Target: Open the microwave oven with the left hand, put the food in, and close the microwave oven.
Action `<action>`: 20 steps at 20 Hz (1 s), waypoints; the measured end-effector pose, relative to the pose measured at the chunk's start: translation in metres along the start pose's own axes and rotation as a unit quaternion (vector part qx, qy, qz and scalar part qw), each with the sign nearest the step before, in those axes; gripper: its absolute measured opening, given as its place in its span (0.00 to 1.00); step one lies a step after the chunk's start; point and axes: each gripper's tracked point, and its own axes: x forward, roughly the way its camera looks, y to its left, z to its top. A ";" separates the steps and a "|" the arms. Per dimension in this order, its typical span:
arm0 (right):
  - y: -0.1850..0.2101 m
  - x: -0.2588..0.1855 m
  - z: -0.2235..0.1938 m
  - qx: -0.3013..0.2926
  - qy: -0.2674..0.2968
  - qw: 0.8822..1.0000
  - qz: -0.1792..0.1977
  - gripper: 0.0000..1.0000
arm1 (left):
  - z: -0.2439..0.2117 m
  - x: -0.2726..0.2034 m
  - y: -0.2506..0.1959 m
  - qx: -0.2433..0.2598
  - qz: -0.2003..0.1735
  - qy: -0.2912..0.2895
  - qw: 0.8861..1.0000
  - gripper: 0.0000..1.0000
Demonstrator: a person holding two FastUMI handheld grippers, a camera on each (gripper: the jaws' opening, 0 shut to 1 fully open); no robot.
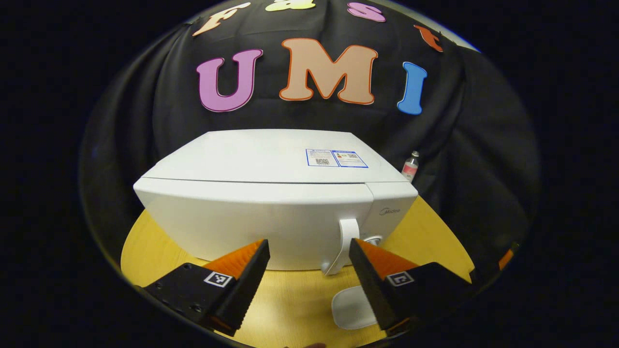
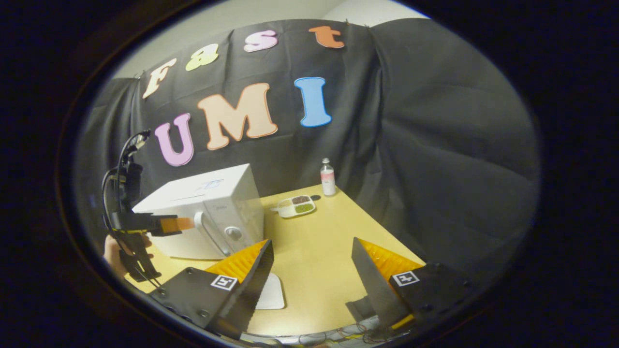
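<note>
A white microwave oven (image 1: pixel 271 193) stands on the wooden table with its door shut; its curved white handle (image 1: pixel 344 244) is at the door's right side. My left gripper (image 1: pixel 309 251) is open just in front of the door, the handle close to its right finger. In the right gripper view the microwave (image 2: pixel 208 212) is at the left, with the left gripper (image 2: pixel 169 224) before it, held by a hand (image 2: pixel 116 251). A white divided plate of food (image 2: pixel 296 206) lies on the table behind and right of the oven. My right gripper (image 2: pixel 312 251) is open above the table, holding nothing.
A small clear bottle (image 2: pixel 327 177) with pink liquid stands near the table's far corner, also seen as the bottle (image 1: pixel 410 166) behind the oven. A flat white pad (image 1: pixel 352 307) lies on the yellow table (image 2: pixel 319 241) in front of the oven. Black cloth surrounds the table.
</note>
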 end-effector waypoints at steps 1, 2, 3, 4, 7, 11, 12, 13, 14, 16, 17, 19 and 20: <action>0.006 0.001 0.001 -0.011 0.003 1.000 0.008 0.92 | -0.004 -0.009 0.001 -0.004 0.002 0.003 1.000 1.00; 0.013 0.004 0.003 -0.020 0.007 1.000 0.019 0.92 | -0.007 -0.019 0.004 -0.010 0.006 0.006 1.000 0.97; 0.022 0.004 0.005 -0.023 0.013 0.999 0.034 0.92 | -0.008 -0.028 0.007 -0.016 0.010 0.008 1.000 0.97; 0.035 0.005 0.010 -0.023 0.016 0.998 0.051 1.00 | -0.007 -0.035 0.009 -0.024 0.011 0.007 1.000 0.98; 0.071 0.010 0.035 -0.023 0.008 0.995 0.101 0.92 | 0.010 -0.056 0.023 -0.028 0.033 -0.006 0.999 0.98; 0.112 0.013 0.095 -0.065 -0.047 0.985 0.153 0.92 | 0.056 -0.085 0.041 -0.031 0.067 -0.063 0.995 0.97; 0.120 0.012 0.107 -0.071 -0.061 0.982 0.164 0.92 | 0.066 -0.091 0.045 -0.034 0.073 -0.077 0.994 0.97; 0.128 0.010 0.122 -0.077 -0.079 0.978 0.176 1.00 | 0.074 -0.094 0.048 -0.039 0.080 -0.091 0.992 0.97; 0.136 0.007 0.137 -0.082 -0.096 0.974 0.187 1.00 | 0.085 -0.101 0.054 -0.045 0.089 -0.108 0.989 0.96; 0.146 0.001 0.161 -0.086 -0.127 0.968 0.199 0.99 | 0.107 -0.116 0.065 -0.056 0.111 -0.147 0.981 0.96; 0.148 -0.001 0.169 -0.087 -0.138 0.966 0.201 0.99 | 0.116 -0.124 0.070 -0.060 0.122 -0.167 0.976 0.96; 0.149 -0.001 0.178 -0.087 -0.146 0.964 0.204 0.99 | 0.127 -0.135 0.075 -0.065 0.137 -0.193 0.969 0.96; 0.148 -0.001 0.181 -0.087 -0.148 0.964 0.205 0.92 | 0.129 -0.139 0.077 -0.066 0.143 -0.199 0.967 0.96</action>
